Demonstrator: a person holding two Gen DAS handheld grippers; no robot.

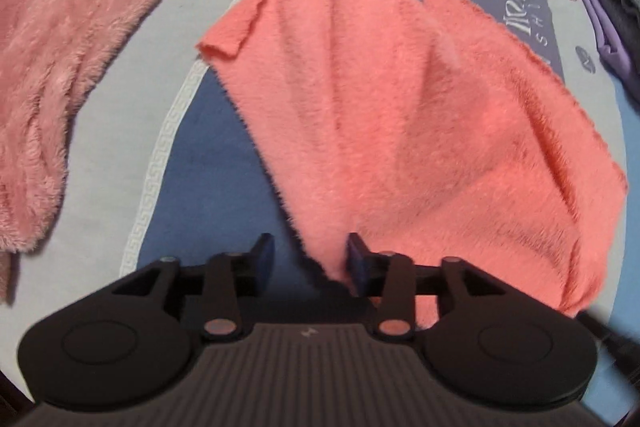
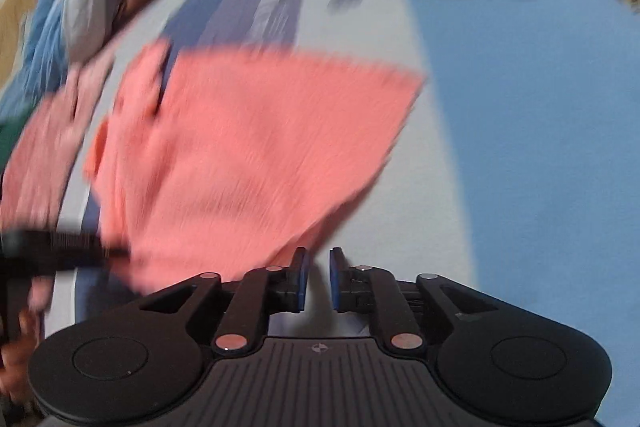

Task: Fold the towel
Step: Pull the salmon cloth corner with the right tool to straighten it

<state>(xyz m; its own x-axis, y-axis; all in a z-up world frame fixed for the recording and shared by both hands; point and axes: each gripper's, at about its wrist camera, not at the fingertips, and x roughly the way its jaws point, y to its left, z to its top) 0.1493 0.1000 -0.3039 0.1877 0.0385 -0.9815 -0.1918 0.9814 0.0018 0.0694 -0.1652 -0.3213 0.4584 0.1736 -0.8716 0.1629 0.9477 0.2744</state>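
Blue and grey bedding is seen under everything: a bed sheet (image 1: 208, 163) w/ a pale patterned band and printed lettering. Laid on it, roughly at centre, is the coral towel (image 1: 400, 115), crumpled w/ long creases and one far corner flipped over on itself. Left of the towel, apart from it, a paler pink fluffy cloth (image 1: 68, 39) is spread on the sheet. Beyond the towel's far right corner, purple cloth (image 1: 600, 23) and a dark grey item are piled at the bed edge; more bunched blue and grey fabric (image 2: 76, 7) is seen in the right wrist view, heavily blurred.

At the towel's near corner the left tool (image 1: 308, 259) is held w/ its blue-padded fingers (image 1: 356, 263) spread wide; the towel's tip lies between them, against the right finger, not pinched. The right tool (image 2: 318, 279) is placed just at the towel's near edge, fingers apart w/ a narrow gap, nothing seen clamped; the left finger overlaps the towel edge in view, contact can't be told owing to blur.
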